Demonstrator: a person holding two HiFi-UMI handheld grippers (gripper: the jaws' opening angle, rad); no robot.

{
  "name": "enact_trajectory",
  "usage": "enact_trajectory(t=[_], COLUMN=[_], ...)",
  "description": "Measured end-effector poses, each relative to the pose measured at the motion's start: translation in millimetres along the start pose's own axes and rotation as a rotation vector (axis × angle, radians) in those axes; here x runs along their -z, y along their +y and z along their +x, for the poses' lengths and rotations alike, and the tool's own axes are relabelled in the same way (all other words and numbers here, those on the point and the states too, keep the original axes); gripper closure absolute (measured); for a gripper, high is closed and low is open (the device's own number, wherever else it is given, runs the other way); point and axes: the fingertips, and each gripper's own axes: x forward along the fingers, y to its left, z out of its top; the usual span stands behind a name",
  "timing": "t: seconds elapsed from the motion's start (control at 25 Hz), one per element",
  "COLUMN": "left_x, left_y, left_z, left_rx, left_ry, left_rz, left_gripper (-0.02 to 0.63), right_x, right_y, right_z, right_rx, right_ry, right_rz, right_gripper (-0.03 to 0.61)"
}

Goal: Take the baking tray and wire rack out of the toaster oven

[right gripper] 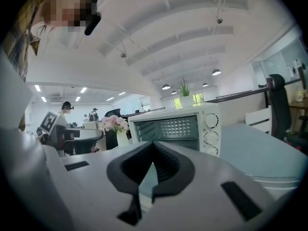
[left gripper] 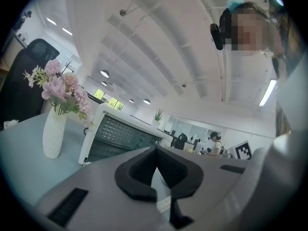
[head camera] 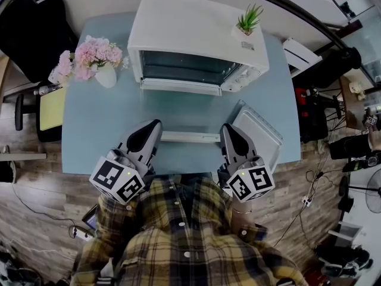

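Blue table (head camera: 95, 136), left to right. Vase of pink flowers (head camera: 106, 75) at 10 o'clock. Left gripper (head camera: 153, 127) at 7, jaws together, nothing in them. Toaster oven (head camera: 196, 31) at 12, with a potted plant (head camera: 249, 22) on top. White bar (head camera: 190, 137) at 6 between the grippers, probably the handle of the dropped door; we can't be sure. Right gripper (head camera: 229, 130) at 5, jaws together, empty. Baking tray (head camera: 265, 130) already out, flat at 4. We judge the wire rack is inside, unseen. Next we'd part the jaws, enter level over the door, clamp the rack's front wire and draw straight toward 6.
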Motion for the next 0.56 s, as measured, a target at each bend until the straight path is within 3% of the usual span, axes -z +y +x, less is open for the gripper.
enact_trajectory(t=[0.56], left_x=[7.2], left_y=[4.6], left_z=[-2.2], left_rx=[-0.010], left_ry=[0.018], left_rz=[0.013], left_gripper=[0.623], right_x=[9.2], right_y=[0.5], right_z=[-4.8], right_rx=[-0.007], right_ry=[0.004], right_rz=[0.019], right_gripper=[0.575])
